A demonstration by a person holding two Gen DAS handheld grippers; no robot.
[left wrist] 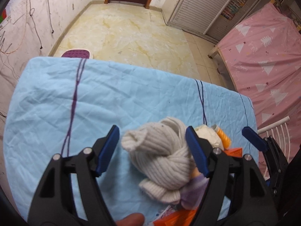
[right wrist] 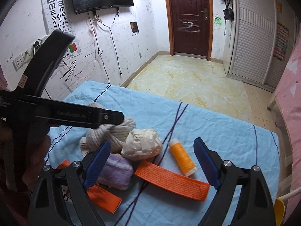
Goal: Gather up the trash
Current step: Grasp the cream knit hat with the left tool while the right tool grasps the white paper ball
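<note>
Blue tablecloth [left wrist: 56,98]: upper half bare to its far edge. Left gripper [left wrist: 152,148] released, straddling knotted grey knit [left wrist: 160,150]; right gripper [right wrist: 152,162] released, crumpled paper wad [right wrist: 142,146] centre frame, just ahead.

Two fisheye views look steeply down from close above a blue-sheeted counter [left wrist: 56,98], sharing the knitted bundle [left wrist: 160,156] and door [right wrist: 190,17].
</note>
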